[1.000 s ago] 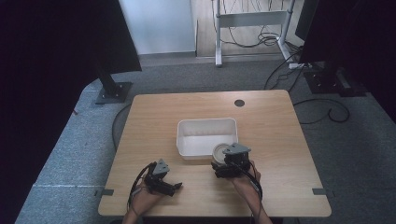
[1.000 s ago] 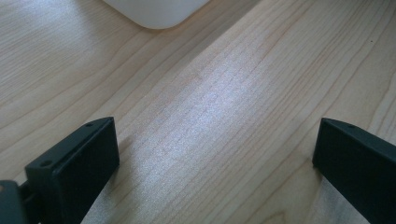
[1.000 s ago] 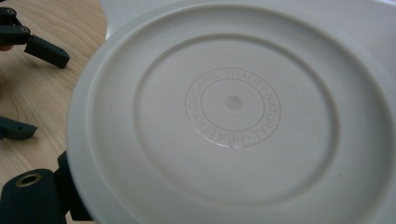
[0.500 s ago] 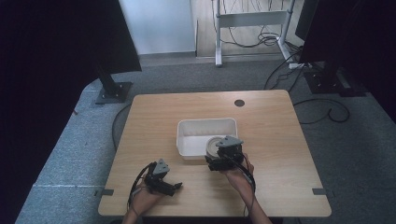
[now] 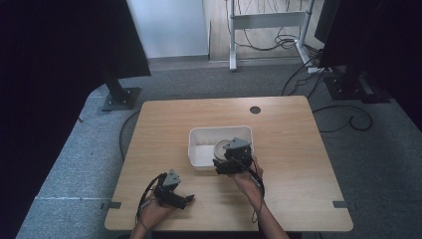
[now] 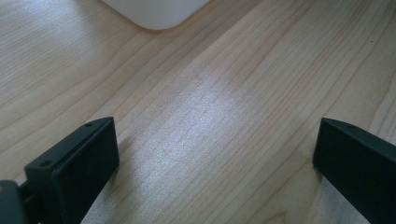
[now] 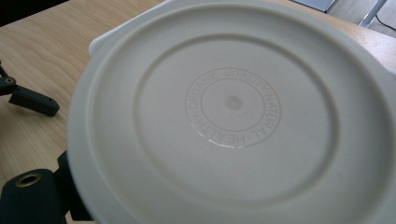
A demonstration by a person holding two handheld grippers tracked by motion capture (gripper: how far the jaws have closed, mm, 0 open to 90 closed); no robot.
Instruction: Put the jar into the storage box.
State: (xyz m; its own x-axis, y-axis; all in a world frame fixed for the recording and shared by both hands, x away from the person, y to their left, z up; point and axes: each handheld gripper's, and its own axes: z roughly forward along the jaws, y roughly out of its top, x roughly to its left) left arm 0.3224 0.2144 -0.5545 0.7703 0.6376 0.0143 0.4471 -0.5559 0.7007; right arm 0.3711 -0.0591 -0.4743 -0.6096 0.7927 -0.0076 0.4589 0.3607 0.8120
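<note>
A round cream plate [image 7: 233, 116], its embossed underside facing the right gripper view, is held tilted over the front right part of the white bin [image 5: 199, 133]. My right gripper [image 5: 225, 158] is shut on the plate's [image 5: 221, 148] edge; one black jaw shows at the bottom left of that view. My left gripper [image 5: 185, 200] rests low on the table near the front left, open, with bare wood between its jaws [image 6: 215, 158]. A corner of the bin [image 6: 154, 11] lies ahead of it.
The wooden table [image 5: 288, 129] has a small dark round hole [image 5: 255, 109] near its far edge. Beyond the table stand dark monitor stands, cables and a desk frame on grey carpet. The left gripper [image 7: 28, 99] appears at the left of the right gripper view.
My right gripper has carried the plate left and away from me, from the table in front of the bin to over the bin. The left gripper has stayed put.
</note>
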